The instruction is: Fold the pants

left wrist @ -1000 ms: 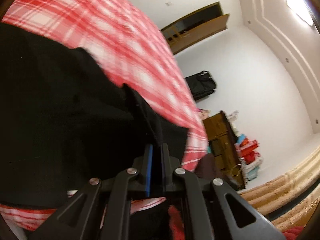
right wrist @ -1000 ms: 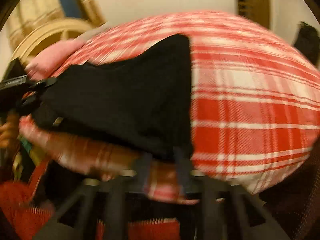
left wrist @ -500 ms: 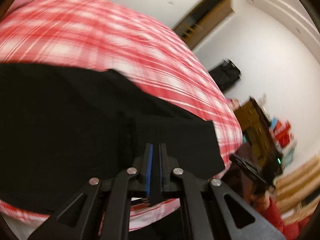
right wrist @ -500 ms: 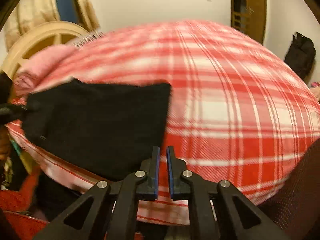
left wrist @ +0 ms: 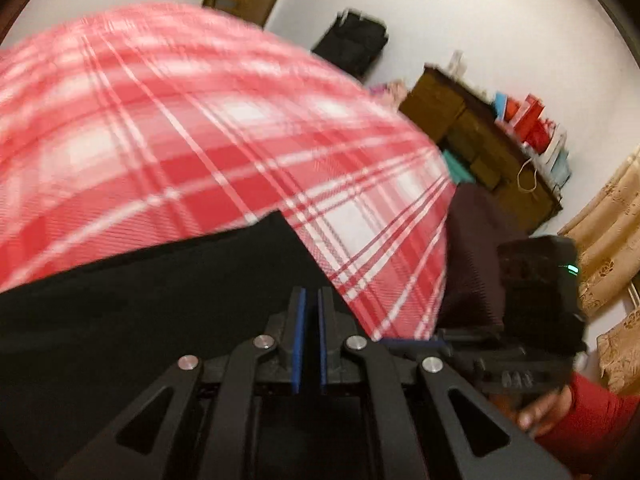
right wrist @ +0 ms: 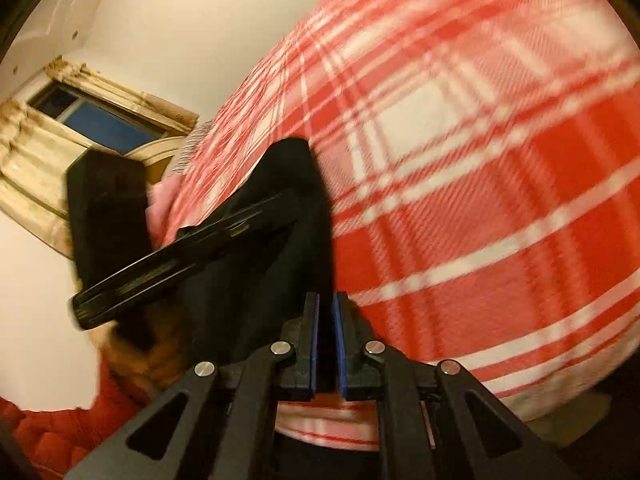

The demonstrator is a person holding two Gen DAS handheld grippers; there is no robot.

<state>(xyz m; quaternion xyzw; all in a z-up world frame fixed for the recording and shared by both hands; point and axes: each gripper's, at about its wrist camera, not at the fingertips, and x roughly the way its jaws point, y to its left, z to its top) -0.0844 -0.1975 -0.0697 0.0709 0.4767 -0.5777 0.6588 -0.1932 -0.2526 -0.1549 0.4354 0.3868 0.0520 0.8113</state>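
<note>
Black pants (left wrist: 160,320) lie on a bed with a red and white plaid cover (left wrist: 200,140). My left gripper (left wrist: 310,312) is shut over the pants near their right edge, and black cloth fills the slit between its blue pads. The right gripper (left wrist: 390,341) reaches in from the right to that same edge, close beside the left one. In the right wrist view my right gripper (right wrist: 325,312) is shut, with the edge of the pants (right wrist: 304,168) running down into its pads. The left gripper (right wrist: 280,204) lies across the black cloth just to the left.
A wooden dresser (left wrist: 472,136) with bright bags stands beyond the bed's corner, a black bag (left wrist: 352,40) against the wall. Beige curtains (left wrist: 612,220) hang at right. A window (right wrist: 108,120) and pink pillow (right wrist: 160,200) are at the bed's other end. A red sleeve (left wrist: 580,420) holds the right gripper.
The right gripper's jaws went from open to shut at the pants' edge. The left gripper, shut throughout, swept across the bed until it came next to the right one. Both views rolled.
</note>
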